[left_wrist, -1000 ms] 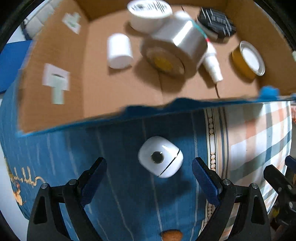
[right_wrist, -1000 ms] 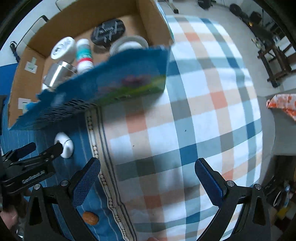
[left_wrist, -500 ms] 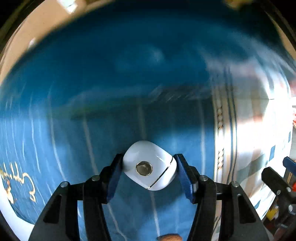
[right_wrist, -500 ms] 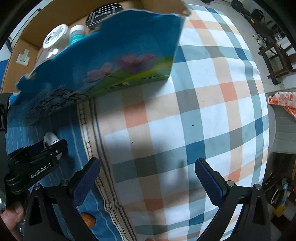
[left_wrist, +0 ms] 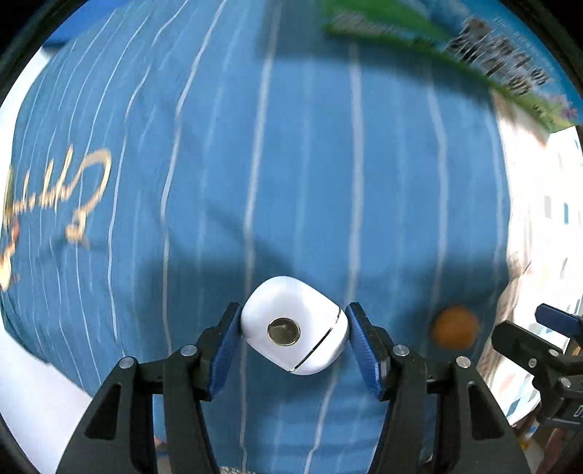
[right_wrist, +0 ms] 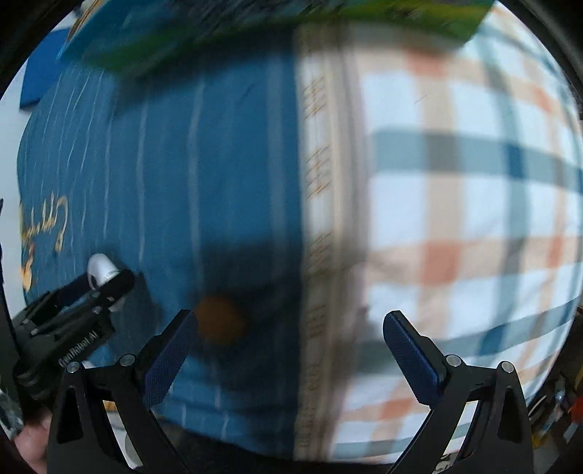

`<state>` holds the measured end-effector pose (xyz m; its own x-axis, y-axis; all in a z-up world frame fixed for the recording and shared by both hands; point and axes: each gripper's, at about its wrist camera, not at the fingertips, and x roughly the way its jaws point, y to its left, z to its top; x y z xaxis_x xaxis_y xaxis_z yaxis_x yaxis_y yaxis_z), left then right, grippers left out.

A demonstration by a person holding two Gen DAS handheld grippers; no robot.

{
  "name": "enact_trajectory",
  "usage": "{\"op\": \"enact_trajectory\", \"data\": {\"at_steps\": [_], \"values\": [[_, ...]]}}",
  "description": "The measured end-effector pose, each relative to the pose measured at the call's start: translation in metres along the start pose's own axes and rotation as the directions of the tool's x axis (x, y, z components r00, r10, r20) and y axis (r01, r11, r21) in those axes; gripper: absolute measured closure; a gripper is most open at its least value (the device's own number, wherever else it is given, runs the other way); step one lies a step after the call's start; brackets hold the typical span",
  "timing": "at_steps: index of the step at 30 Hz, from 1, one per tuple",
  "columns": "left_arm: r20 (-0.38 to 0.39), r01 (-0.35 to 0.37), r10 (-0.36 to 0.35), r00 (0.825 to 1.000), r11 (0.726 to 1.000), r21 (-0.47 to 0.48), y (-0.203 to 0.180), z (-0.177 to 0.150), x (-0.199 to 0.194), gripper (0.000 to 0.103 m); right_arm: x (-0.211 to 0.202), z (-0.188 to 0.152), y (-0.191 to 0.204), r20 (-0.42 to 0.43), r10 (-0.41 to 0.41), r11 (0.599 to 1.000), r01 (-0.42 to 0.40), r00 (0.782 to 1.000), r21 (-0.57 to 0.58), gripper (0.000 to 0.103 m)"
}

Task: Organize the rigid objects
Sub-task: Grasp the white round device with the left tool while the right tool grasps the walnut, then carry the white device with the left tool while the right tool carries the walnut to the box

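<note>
— One white case [left_wrist: 293, 333] with a round metal button, gripped between the blue pads [left_wrist: 226, 346] of the left gripper [left_wrist: 294, 341], over the blue striped cloth [left_wrist: 291, 164].

— And the right gripper [right_wrist: 289, 350]?

— Jaws spread wide, nothing between them. One small orange ball [right_wrist: 220, 321] lies on the cloth just beside its left pad.

— Any containers?

— One box [right_wrist: 255, 22], only its blurred printed side at the top edge; its contents are out of sight.
</note>
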<state>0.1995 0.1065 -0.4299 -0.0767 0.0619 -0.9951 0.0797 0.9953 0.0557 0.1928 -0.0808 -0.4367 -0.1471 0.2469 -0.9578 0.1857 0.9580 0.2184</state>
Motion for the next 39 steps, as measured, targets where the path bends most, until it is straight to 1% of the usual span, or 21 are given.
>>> {"op": "enact_trajectory", "data": {"at_steps": [1,3,5,6,7,9,10,11,12,13,14,15,19,20,22,24,25,27,30,36,39], "values": [[-0.012,0.001,-0.001,1.0,1.0,-0.009,0.005,-0.009,0.005,0.048,0.006,-0.004,0.007,-0.013,0.009,1.0,-0.009,1.0,-0.007,0.005],[-0.025,-0.001,0.001,1.0,1.0,-0.025,0.015,-0.013,0.01,0.048,0.016,-0.012,0.021,-0.03,0.017,1.0,-0.018,0.999,-0.02,0.009],[-0.032,0.001,-0.003,0.999,0.999,-0.039,0.021,-0.035,0.025,0.048,0.024,-0.011,0.034,-0.039,0.005,0.999,-0.007,0.999,-0.04,0.012],[-0.034,0.0,-0.001,0.999,0.999,-0.044,0.023,-0.036,0.027,0.048,0.028,-0.011,0.041,-0.04,-0.012,0.999,0.01,0.999,-0.051,0.019],[-0.036,0.001,-0.003,0.999,0.999,-0.049,0.025,-0.039,0.03,0.048,0.032,-0.008,0.048,-0.046,-0.024,0.998,0.021,0.999,-0.058,0.029],[-0.036,0.001,-0.003,0.999,0.999,-0.051,0.024,-0.039,0.033,0.048,0.043,-0.006,0.057,-0.072,-0.033,0.997,0.028,0.997,-0.065,0.038],[-0.034,0.001,-0.003,0.999,0.999,-0.051,0.028,-0.042,0.035,0.048,0.045,-0.007,0.061,-0.066,-0.052,0.996,0.047,0.996,-0.071,0.039],[-0.032,0.001,-0.003,0.999,0.999,-0.048,0.035,-0.033,0.035,0.048,0.044,-0.008,0.067,-0.048,-0.073,0.994,0.069,0.996,-0.084,0.04],[-0.029,0.0,-0.001,1.0,0.999,-0.047,0.035,-0.034,0.035,0.048,0.045,-0.009,0.07,-0.045,-0.095,0.991,0.09,0.994,-0.095,0.045],[-0.026,0.001,-0.002,1.0,0.999,-0.046,0.035,-0.035,0.035,0.048,0.046,-0.01,0.073,-0.04,-0.122,0.988,0.117,0.992,-0.102,0.054],[-0.025,0.003,-0.005,1.0,0.999,-0.046,0.032,-0.033,0.031,0.048,0.046,-0.011,0.076,-0.031,-0.15,0.983,0.146,0.988,-0.108,0.059],[-0.024,0.006,-0.007,1.0,0.999,-0.045,0.03,-0.033,0.031,0.048,0.047,-0.012,0.078,-0.026,-0.167,0.98,0.163,0.986,-0.115,0.06],[-0.017,0.013,-0.014,1.0,0.999,-0.033,0.025,-0.035,0.021,0.048,0.045,-0.019,0.077,-0.033,-0.178,0.976,0.172,0.984,-0.135,0.06],[-0.014,0.012,-0.013,1.0,1.0,-0.029,0.016,-0.034,0.015,0.048,0.044,-0.02,0.076,-0.031,-0.179,0.976,0.174,0.983,-0.134,0.06],[-0.005,0.012,-0.013,1.0,1.0,-0.018,0.005,-0.031,0.009,0.048,0.033,-0.027,0.05,-0.028,-0.181,0.976,0.176,0.983,-0.129,0.06],[0.0,0.014,-0.014,1.0,1.0,-0.01,-0.001,-0.03,0.004,0.048,0.028,-0.038,0.043,-0.02,-0.183,0.976,0.18,0.983,-0.125,0.06],[0.005,0.016,-0.016,1.0,1.0,-0.006,-0.004,-0.03,0.001,0.048,0.026,-0.04,0.04,-0.021,-0.183,0.976,0.179,0.983,-0.123,0.06],[0.011,0.017,-0.017,1.0,1.0,0.003,-0.009,-0.03,-0.006,0.048,0.022,-0.041,0.021,-0.015,-0.18,0.977,0.177,0.984,-0.118,0.06],[0.025,0.02,-0.021,0.999,1.0,0.016,-0.019,-0.026,-0.018,0.048,0.013,-0.046,0.009,0.005,-0.173,0.979,0.173,0.985,-0.111,0.06],[0.083,0.051,-0.056,0.995,0.997,0.059,-0.042,-0.017,-0.061,0.048,-0.022,-0.056,-0.009,0.065,-0.136,0.985,0.142,0.989,-0.095,0.06],[0.136,0.073,-0.084,0.987,0.994,0.084,-0.054,-0.013,-0.093,0.048,-0.049,-0.061,-0.018,0.112,-0.114,0.989,0.124,0.987,-0.086,0.06]]}}
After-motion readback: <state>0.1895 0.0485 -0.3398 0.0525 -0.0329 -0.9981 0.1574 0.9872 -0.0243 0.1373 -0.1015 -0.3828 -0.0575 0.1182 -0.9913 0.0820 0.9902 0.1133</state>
